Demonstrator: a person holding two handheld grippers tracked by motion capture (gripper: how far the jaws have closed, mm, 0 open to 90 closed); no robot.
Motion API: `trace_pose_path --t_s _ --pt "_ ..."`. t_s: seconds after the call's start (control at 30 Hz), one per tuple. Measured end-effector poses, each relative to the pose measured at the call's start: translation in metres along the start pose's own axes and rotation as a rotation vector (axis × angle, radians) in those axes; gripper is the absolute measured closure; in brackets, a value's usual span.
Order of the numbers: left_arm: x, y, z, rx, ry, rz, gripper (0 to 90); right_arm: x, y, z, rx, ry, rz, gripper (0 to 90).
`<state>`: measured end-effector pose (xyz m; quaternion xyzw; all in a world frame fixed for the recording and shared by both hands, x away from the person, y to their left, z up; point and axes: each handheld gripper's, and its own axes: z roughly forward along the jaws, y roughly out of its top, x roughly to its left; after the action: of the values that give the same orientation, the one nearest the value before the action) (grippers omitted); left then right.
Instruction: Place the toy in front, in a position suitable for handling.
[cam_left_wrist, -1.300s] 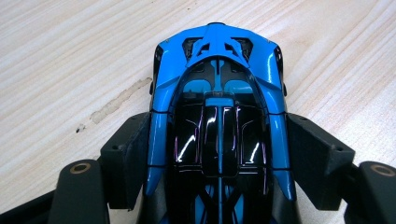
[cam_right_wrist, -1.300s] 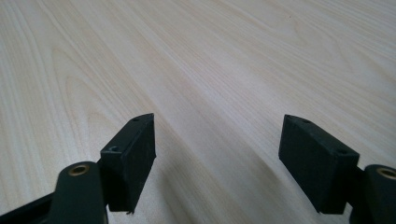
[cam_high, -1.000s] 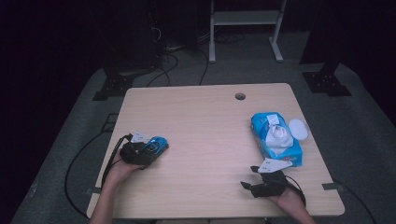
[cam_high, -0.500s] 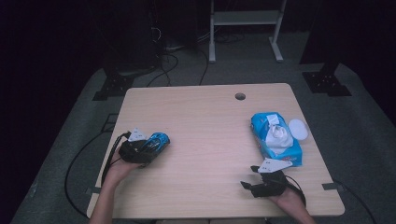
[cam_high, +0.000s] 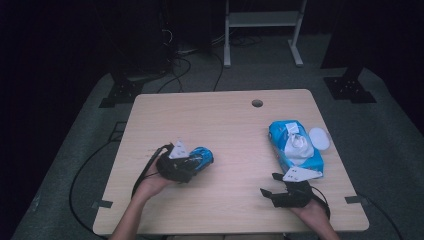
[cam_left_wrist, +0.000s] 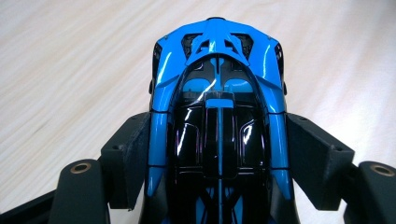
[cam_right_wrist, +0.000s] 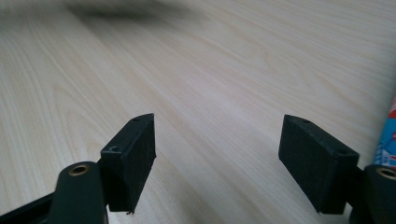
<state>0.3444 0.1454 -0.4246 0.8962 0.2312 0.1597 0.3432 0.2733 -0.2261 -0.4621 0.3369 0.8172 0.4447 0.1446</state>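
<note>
A glossy blue and black toy car (cam_left_wrist: 217, 116) sits between the jaws of my left gripper (cam_left_wrist: 217, 140), and both pads press on its sides. In the high view the car (cam_high: 204, 156) and the left gripper (cam_high: 196, 162) are held just over the left half of the wooden table (cam_high: 225, 120). My right gripper (cam_high: 267, 194) rests near the front right edge and points left. In the right gripper view its jaws (cam_right_wrist: 219, 158) stand wide; they have just been closing a little, with nothing but bare wood between them.
A blue pack of wet wipes (cam_high: 295, 150) lies on the right side, with a white tissue sticking out and a round white lid (cam_high: 319, 137) beside it. Its edge (cam_right_wrist: 390, 135) shows beside my right jaw. A cable hole (cam_high: 257, 103) is at the back.
My left gripper has carried the blue car to the right, toward the table's middle. The right hand has stayed where it was.
</note>
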Motion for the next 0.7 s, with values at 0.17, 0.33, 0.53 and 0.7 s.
trace_pose_path --t_s 0.17,0.33,0.53,0.7 --pt "-0.020 0.018 0.022 0.011 -0.070 0.046 28.1 -0.004 0.003 -0.008 -0.049 -0.019 0.017 31.2" --pt "-0.036 0.028 0.039 0.033 -0.114 0.082 28.1 -0.005 0.006 -0.015 -0.059 -0.033 0.015 30.4" --pt "-0.044 0.033 0.059 0.064 -0.154 0.091 28.1 -0.012 0.025 -0.035 -0.124 -0.130 -0.016 30.2" --pt "-0.047 0.034 0.069 0.100 -0.172 0.115 28.1 -0.033 0.038 -0.046 -0.160 -0.243 -0.009 29.5"
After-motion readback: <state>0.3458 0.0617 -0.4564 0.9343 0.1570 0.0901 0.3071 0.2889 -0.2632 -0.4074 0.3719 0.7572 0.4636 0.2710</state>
